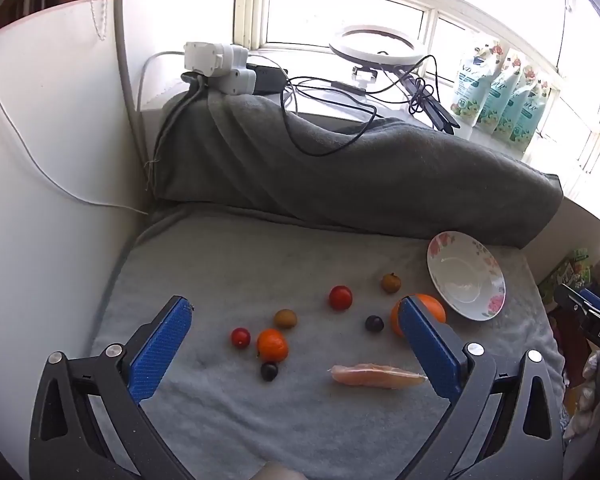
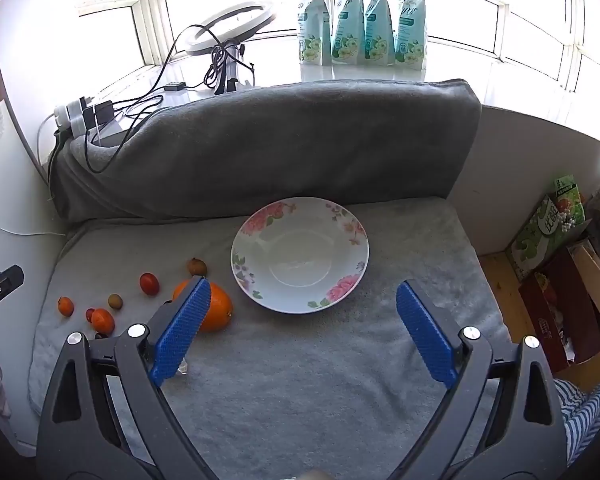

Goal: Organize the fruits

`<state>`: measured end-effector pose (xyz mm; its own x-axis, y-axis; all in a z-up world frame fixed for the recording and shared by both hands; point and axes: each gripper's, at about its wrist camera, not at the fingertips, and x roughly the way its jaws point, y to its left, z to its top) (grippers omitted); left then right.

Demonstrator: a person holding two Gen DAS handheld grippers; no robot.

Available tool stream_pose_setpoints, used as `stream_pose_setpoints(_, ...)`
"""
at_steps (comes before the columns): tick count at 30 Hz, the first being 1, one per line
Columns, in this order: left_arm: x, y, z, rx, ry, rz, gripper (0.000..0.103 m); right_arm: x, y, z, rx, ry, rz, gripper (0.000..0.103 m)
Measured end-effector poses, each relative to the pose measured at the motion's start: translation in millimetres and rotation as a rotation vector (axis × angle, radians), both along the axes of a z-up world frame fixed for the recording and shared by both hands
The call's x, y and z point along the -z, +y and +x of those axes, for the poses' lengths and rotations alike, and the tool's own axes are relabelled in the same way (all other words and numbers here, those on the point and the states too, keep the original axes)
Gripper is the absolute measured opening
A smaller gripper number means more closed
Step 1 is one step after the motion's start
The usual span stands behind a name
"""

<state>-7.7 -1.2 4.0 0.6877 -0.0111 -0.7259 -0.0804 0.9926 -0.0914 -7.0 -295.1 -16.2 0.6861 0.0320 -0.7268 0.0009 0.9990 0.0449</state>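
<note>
Two hand-held grippers hang tilted downward over a grey towel [image 1: 228, 264] spread before a sunlit window. The left gripper [image 1: 296, 316] has its blue-padded jaws spread wide with nothing between them, aimed over a scatter of small fruit: a red tomato [image 1: 340, 298], a smaller red tomato [image 1: 240, 337], a tangerine [image 1: 273, 345], two brownish round fruits [image 1: 391, 283] [image 1: 285, 318], two dark grapes [image 1: 374, 323] [image 1: 269, 371] and a pale peeled wedge [image 1: 378, 376]. A large orange [image 2: 220, 309] lies just beside the flowered plate [image 2: 300, 216], partly hidden behind one pad in each view. The right gripper [image 2: 303, 296] is likewise wide open and empty, its pads framing the near rim of the plate, which lies bare on the towel to the right of the fruit. A darker grey blanket [image 2: 268, 148] is bunched behind the plate, with cables [image 1: 332, 92], a ring light [image 1: 376, 42] and four green pouches [image 2: 362, 16] on the sill. A striped sleeve [image 2: 588, 416] shows at the lower right edge.
</note>
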Motion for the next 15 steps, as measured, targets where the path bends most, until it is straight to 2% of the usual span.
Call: stream_pose_setpoints(15, -6.3, -3.3, -0.1, 0.003, -0.017, 0.015, 0.102, 0.4, 6.5, 2.9, -0.024, 0.011, 0.008, 0.096)
